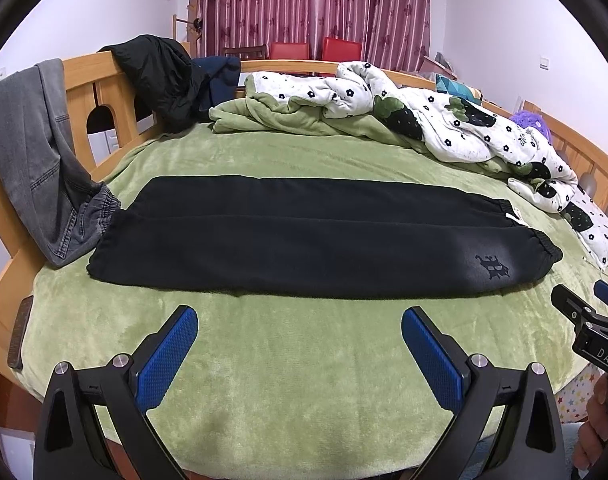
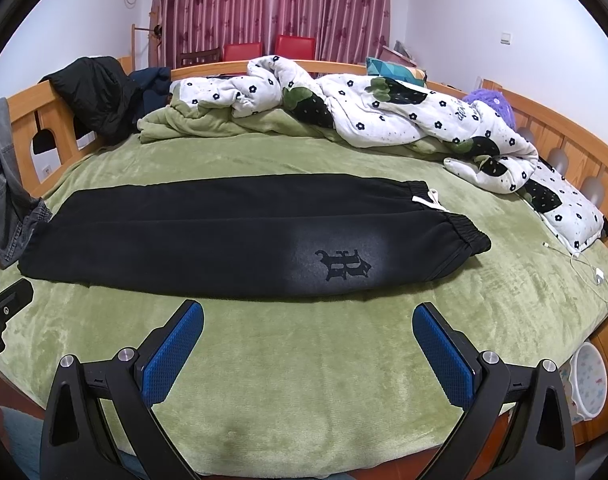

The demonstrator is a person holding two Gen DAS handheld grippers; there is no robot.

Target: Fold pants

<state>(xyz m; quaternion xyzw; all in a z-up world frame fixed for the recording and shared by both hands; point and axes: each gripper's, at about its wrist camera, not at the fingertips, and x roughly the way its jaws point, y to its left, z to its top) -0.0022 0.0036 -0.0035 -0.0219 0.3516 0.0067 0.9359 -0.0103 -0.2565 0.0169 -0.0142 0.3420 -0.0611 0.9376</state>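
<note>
Black pants (image 1: pixel 296 236) lie flat across the green bed cover (image 1: pixel 304 360), folded lengthwise with one leg on the other. The elastic waistband (image 2: pixel 459 236) with its white drawstring (image 2: pixel 427 200) is at the right end, beside a dark printed logo (image 2: pixel 343 264). The leg ends point left. My left gripper (image 1: pixel 300 314) hovers open over bare cover, just short of the pants' near edge. My right gripper (image 2: pixel 308 307) is likewise open and empty, in front of the logo. Each gripper shows at the edge of the other's view: right gripper (image 1: pixel 583 308), left gripper (image 2: pixel 4 296).
Grey jeans (image 1: pixel 36 160) hang over the wooden bed frame (image 1: pixel 104 92) at left, touching the leg ends. A black jacket (image 1: pixel 156 76) and a flowered quilt (image 1: pixel 423 112) line the far side. A white charging cable (image 2: pixel 583 268) lies at right, a dark flat object (image 1: pixel 20 332) at the left edge.
</note>
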